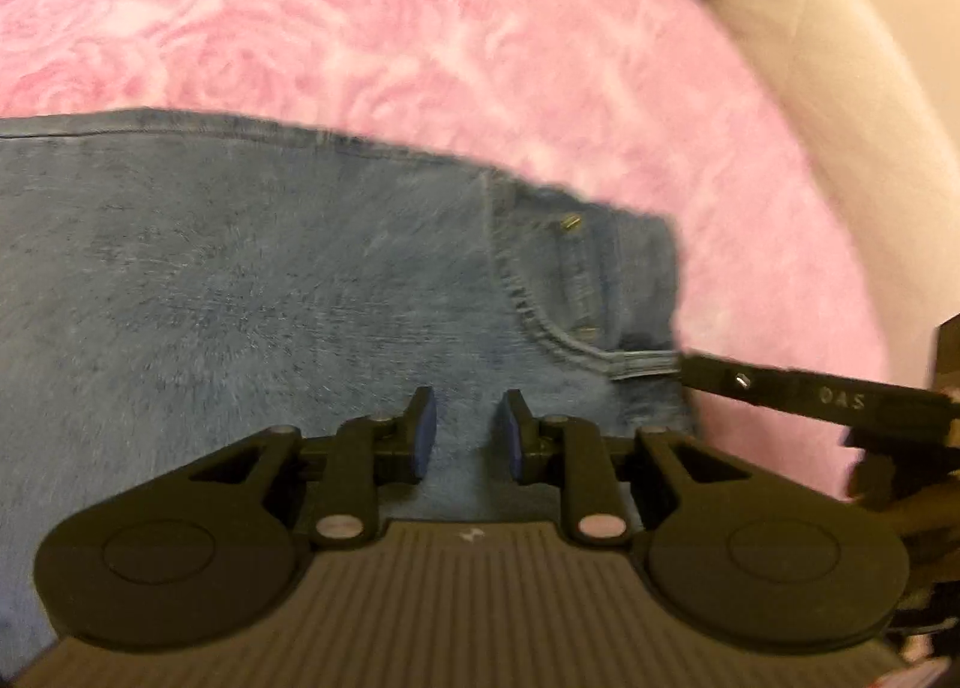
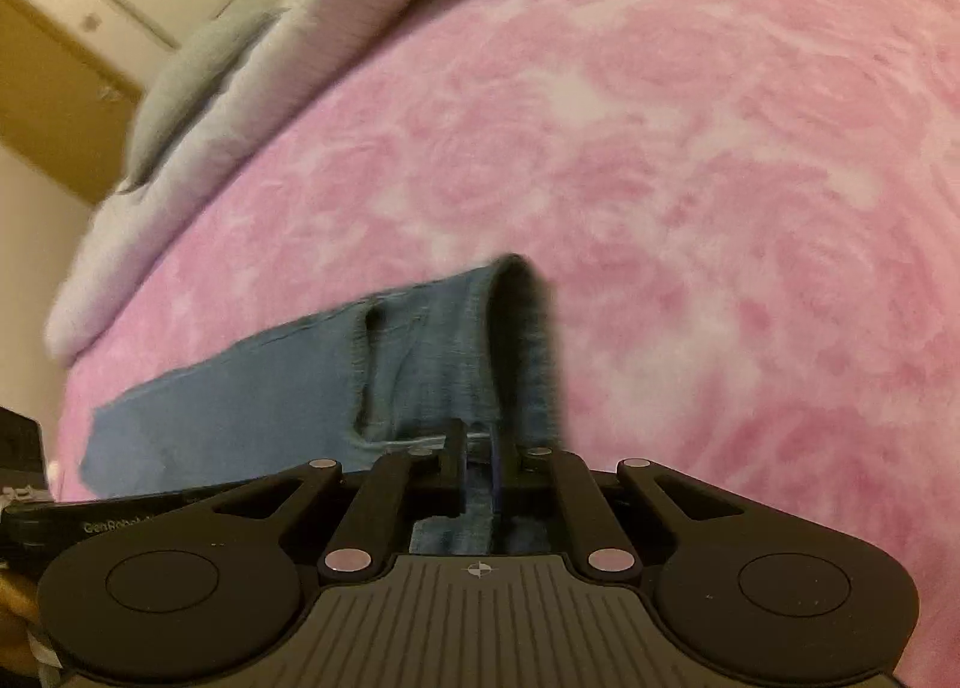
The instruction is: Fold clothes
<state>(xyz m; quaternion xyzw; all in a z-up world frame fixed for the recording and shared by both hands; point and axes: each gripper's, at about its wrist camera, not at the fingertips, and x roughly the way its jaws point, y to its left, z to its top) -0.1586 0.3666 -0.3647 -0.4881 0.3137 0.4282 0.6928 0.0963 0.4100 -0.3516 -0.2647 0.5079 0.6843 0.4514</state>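
jeans (image 1: 270, 280) on pink blanket (image 1: 360, 27); right tool (image 2: 480, 472) clamped on their waistband, left tool (image 1: 463, 436) slightly apart above denim, gripping nothing.

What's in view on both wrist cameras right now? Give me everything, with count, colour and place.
jeans: one pair, blue, flat on the blanket, waistband corner raised.
blanket: one, pink rose pattern, covering the bed.
pillow: one, grey, far edge of the bed.
cupboard: one, brown, beyond the bed.
left gripper: one, black, blue pads apart over the jeans.
right gripper: one, black, shut on the waistband.
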